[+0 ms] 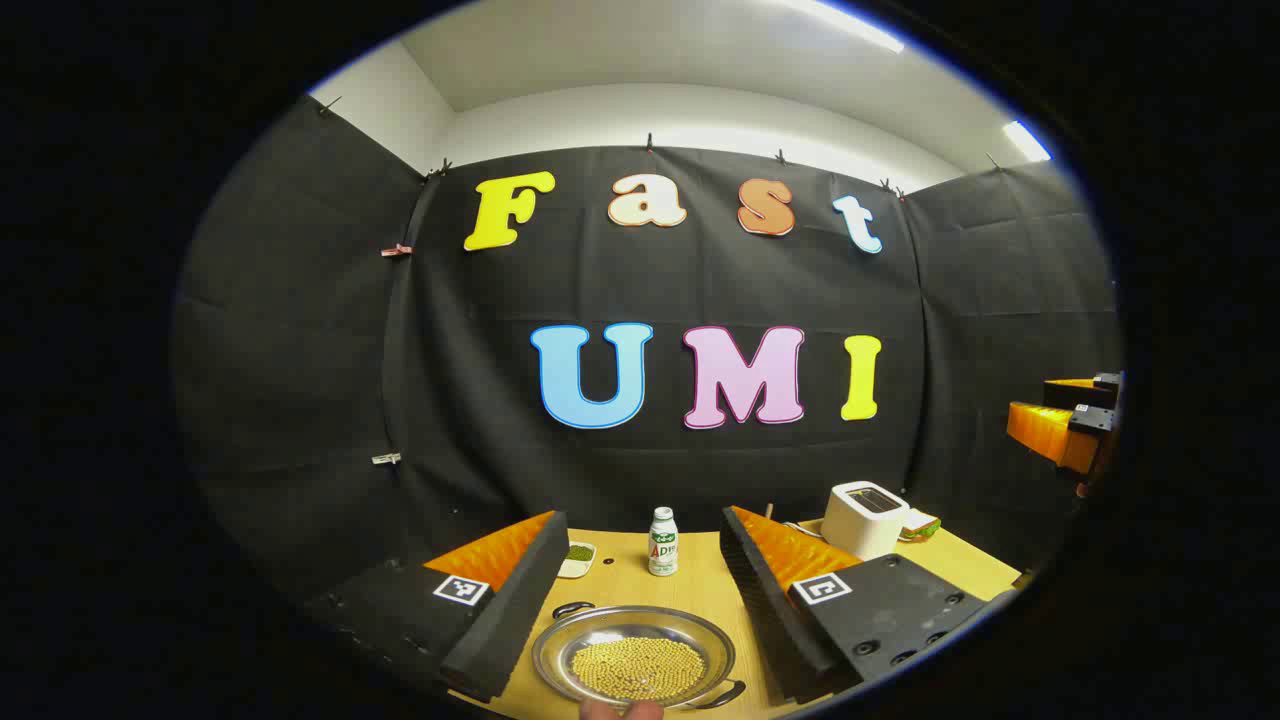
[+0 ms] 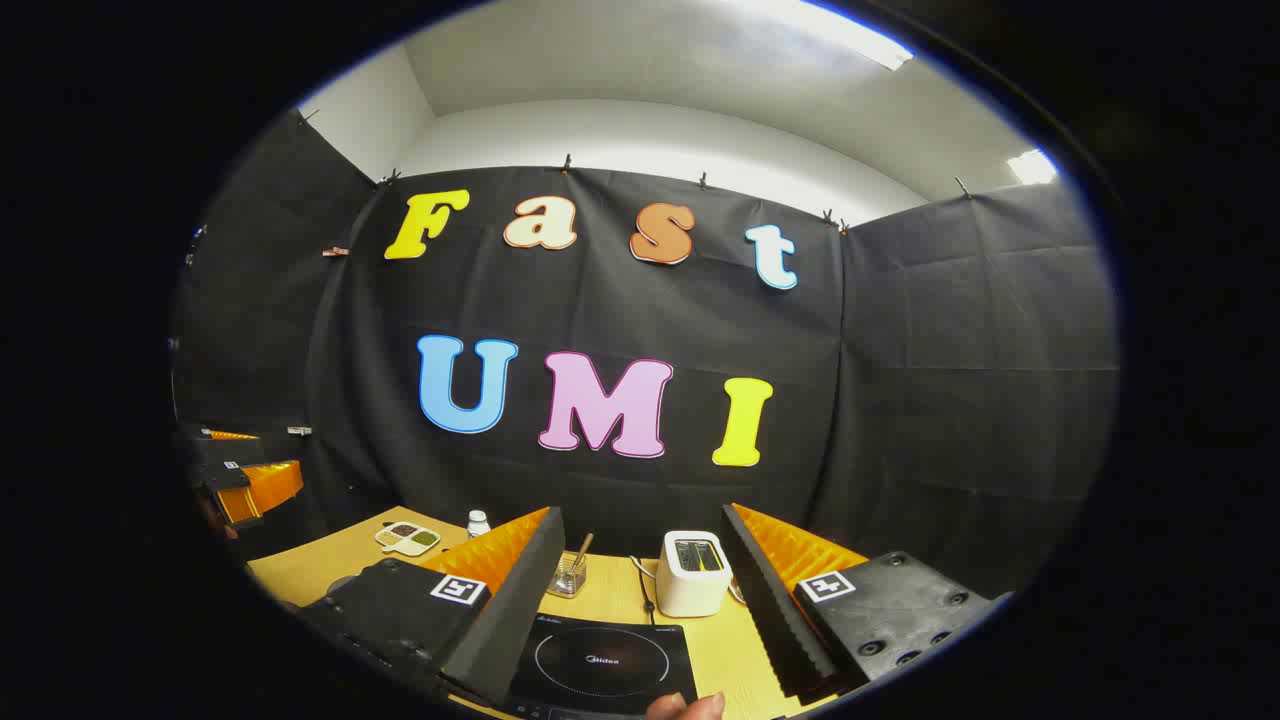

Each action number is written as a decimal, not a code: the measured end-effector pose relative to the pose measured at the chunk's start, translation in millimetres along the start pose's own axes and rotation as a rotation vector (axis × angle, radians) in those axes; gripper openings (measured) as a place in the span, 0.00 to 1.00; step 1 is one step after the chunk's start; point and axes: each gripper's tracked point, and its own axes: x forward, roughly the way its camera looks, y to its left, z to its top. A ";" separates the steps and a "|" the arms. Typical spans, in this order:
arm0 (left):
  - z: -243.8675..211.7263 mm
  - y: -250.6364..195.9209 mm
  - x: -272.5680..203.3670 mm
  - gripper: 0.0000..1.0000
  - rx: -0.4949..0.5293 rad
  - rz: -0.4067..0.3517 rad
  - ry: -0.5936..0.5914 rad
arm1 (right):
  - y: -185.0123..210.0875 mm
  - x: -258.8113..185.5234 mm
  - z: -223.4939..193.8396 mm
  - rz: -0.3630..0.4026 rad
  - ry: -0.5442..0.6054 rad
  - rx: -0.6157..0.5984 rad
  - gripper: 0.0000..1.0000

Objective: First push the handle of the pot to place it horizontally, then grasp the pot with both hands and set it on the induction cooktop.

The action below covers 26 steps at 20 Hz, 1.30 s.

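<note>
A shallow steel pot (image 1: 634, 660) full of small yellow beans sits on the wooden table (image 1: 700, 590), with a black handle at its far left and another at its near right. My left gripper (image 1: 640, 600) is open above it, one finger on each side, touching nothing. In the right gripper view, the black induction cooktop (image 2: 603, 660) lies on the table between the fingers of my right gripper (image 2: 640, 600), which is open and empty. The other gripper (image 2: 240, 480) hangs at the far left there, and the right one (image 1: 1065, 425) appears at the far right of the left gripper view.
A white toaster (image 2: 692, 572) with a cable stands behind the cooktop, next to a glass cup (image 2: 570, 575) holding a stick. A small white bottle (image 1: 663, 541) and a divided dish (image 2: 408, 538) of beans stand farther back. A fingertip (image 2: 685, 706) shows at the bottom edge.
</note>
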 end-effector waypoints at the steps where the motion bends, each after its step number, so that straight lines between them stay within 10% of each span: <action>1: -1.0 -0.5 -1.2 0.94 0.002 0.000 0.000 | -0.4 -2.1 -0.2 -0.001 0.001 0.000 0.97; 22: 7.0 3.4 -13.0 0.95 0.027 0.014 -0.031 | -9.2 -8.1 0.4 -0.003 0.002 0.012 0.97; 24: 8.5 2.9 -14.2 0.91 0.028 0.013 -0.037 | -7.9 -8.5 -1.4 0.001 0.006 0.011 0.97; 26: 12.1 -0.5 -15.7 0.60 0.023 -0.004 -0.044 | -7.8 -7.0 -0.1 0.003 0.002 0.012 0.97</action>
